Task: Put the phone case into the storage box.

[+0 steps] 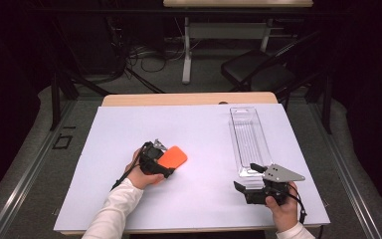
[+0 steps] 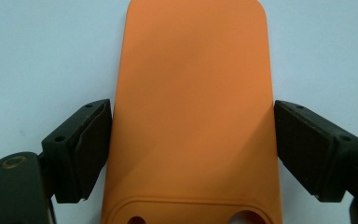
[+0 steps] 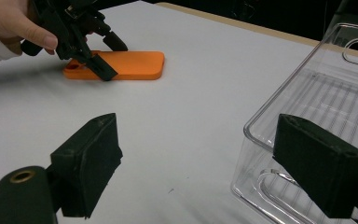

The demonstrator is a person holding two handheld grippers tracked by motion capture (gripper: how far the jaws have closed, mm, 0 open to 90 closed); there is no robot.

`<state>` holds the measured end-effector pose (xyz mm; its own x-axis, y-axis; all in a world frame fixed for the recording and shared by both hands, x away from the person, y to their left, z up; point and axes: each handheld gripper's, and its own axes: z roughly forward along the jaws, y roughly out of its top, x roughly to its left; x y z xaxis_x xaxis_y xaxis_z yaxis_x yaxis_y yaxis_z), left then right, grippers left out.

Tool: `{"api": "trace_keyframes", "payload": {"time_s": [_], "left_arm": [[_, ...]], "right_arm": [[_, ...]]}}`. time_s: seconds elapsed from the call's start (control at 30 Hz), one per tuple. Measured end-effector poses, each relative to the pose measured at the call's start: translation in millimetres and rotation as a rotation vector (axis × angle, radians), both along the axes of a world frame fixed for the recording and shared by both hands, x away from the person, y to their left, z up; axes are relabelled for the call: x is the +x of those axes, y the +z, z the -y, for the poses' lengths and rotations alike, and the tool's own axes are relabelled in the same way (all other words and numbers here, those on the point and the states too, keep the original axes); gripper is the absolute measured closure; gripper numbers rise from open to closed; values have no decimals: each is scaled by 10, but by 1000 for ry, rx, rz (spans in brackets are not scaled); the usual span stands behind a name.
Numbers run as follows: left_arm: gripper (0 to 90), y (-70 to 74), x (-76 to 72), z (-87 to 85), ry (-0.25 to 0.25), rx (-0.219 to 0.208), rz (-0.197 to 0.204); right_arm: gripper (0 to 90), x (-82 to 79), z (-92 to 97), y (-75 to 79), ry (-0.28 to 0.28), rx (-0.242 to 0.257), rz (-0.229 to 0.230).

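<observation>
The orange phone case (image 2: 193, 112) lies flat on the white tabletop (image 1: 204, 134), its long axis running straight away from the left hand-held gripper (image 2: 192, 149). The jaws stand on both long edges, one at each side; the pads seem just beside the edges, not yet pressing. The right hand-held gripper (image 3: 205, 158) is open and empty, well apart, beside the clear plastic tray (image 1: 248, 134). Free room lies between them.

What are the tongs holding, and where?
Nothing is gripped yet. The left tongs straddle the orange phone case at its long sides near the camera-hole end, pads just short of pressing. The right tongs are open.
</observation>
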<state>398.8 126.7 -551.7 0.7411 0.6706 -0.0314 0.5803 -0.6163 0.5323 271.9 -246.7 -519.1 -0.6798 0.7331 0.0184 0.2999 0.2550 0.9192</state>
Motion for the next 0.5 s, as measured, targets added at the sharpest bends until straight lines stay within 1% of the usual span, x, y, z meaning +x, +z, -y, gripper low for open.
{"api": "trace_keyframes", "payload": {"time_s": [0.07, 0.13, 0.17, 0.4, 0.5], "left_arm": [[147, 10, 15, 23, -1, 16, -8], [147, 14, 19, 22, -4, 16, -13], [147, 10, 14, 26, 1, 17, -6], [155, 9, 11, 15, -1, 9, -10], [155, 2, 0, 13, 10, 2, -2]], "right_arm": [[140, -1, 1, 1, -1, 2, -2], [140, -1, 1, 1, -2, 1, -2], [140, 1, 4, 1, -2, -1, 2], [140, 2, 3, 0, -1, 1, 3], [140, 4, 2, -1, -1, 2, 4]]}}
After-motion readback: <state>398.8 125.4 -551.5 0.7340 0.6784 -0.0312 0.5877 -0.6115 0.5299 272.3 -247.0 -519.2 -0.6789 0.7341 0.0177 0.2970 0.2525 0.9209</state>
